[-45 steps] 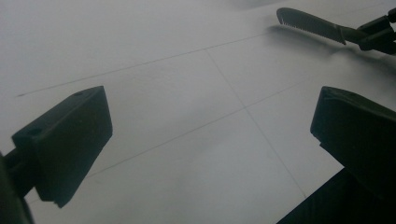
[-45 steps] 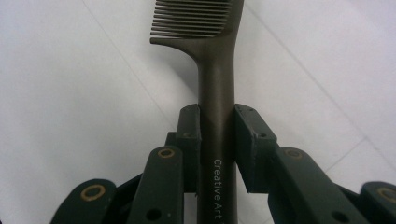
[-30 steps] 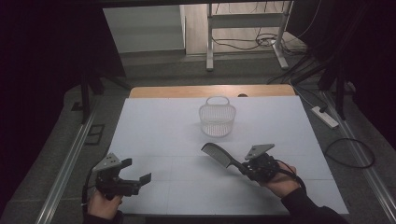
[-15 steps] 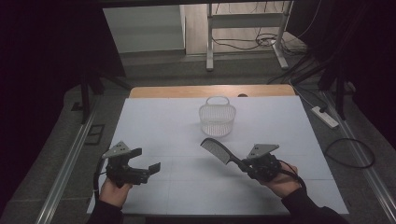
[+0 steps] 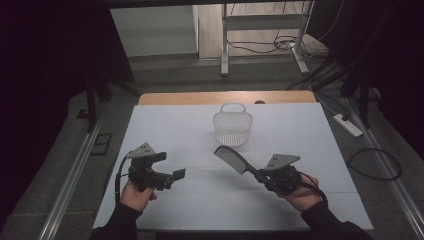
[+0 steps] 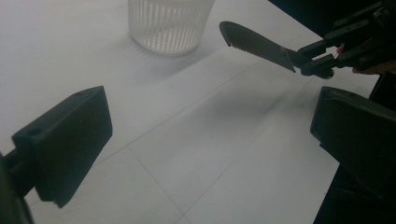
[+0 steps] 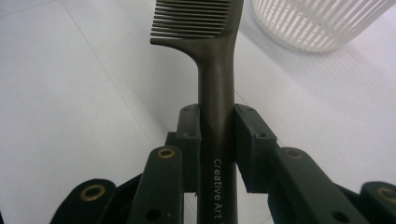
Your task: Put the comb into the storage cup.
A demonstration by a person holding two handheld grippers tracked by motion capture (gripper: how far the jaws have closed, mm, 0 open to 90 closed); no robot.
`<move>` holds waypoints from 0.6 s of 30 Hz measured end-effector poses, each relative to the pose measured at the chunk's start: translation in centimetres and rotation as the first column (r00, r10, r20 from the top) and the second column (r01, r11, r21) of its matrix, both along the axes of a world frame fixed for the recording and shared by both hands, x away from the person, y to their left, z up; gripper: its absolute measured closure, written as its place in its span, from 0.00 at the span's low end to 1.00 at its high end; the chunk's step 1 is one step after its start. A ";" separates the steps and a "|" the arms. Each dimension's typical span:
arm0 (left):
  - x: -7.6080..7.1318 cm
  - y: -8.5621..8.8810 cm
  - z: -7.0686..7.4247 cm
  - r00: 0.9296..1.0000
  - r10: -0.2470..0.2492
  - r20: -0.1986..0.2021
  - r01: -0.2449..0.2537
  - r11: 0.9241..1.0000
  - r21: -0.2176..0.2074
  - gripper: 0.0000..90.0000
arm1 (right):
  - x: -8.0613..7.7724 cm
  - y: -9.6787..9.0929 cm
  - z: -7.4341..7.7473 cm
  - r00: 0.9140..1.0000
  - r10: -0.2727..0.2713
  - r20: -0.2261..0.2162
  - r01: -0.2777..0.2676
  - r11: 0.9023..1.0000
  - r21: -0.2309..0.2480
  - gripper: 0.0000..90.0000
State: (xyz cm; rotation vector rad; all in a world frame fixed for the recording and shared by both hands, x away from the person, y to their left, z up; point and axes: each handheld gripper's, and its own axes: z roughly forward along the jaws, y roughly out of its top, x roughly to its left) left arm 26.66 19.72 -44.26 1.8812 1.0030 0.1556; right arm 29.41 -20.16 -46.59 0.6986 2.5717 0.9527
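Counter (image 5: 165, 130) first: white sheet over it, wooden strip bare along the far edge. The white slatted basket (image 5: 233, 127) stands upright toward the middle of the far edge; no contents visible from the high view, it looks empty. Your right gripper (image 5: 260, 174) sits near the near-right corner, jaws pinching the dark comb (image 5: 231, 158) by its handle, pads pressed on both sides in the right gripper view (image 7: 215, 126). The comb is lifted off the counter, teeth end pointing toward the basket, short of it and not over the rim. Your left gripper (image 5: 172, 170) is toward the near-left corner, jaws spread with nothing between them, aimed across at the comb (image 6: 257, 44).

Progress, judged: pickup done, comb secured. Left to do, probably: carry it over the basket rim, lower it in, release. Roughly halfway.
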 end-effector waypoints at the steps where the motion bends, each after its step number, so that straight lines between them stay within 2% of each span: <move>1: 0.4 -0.3 0.1 1.000 -0.006 -0.010 0.006 1.000 -0.009 0.00 | 0.0 0.0 0.0 1.000 -0.001 0.010 0.001 1.000 0.001 0.80; 6: 1.2 -1.2 0.4 1.000 -0.024 -0.017 0.024 1.000 -0.005 0.00 | -0.1 0.1 0.2 0.999 0.004 0.032 -0.005 1.000 0.010 0.80; 18: 2.9 -3.3 1.1 0.997 -0.061 -0.046 0.060 0.998 -0.030 0.00 | -0.5 0.5 0.4 0.997 0.020 0.070 -0.022 1.000 0.022 0.80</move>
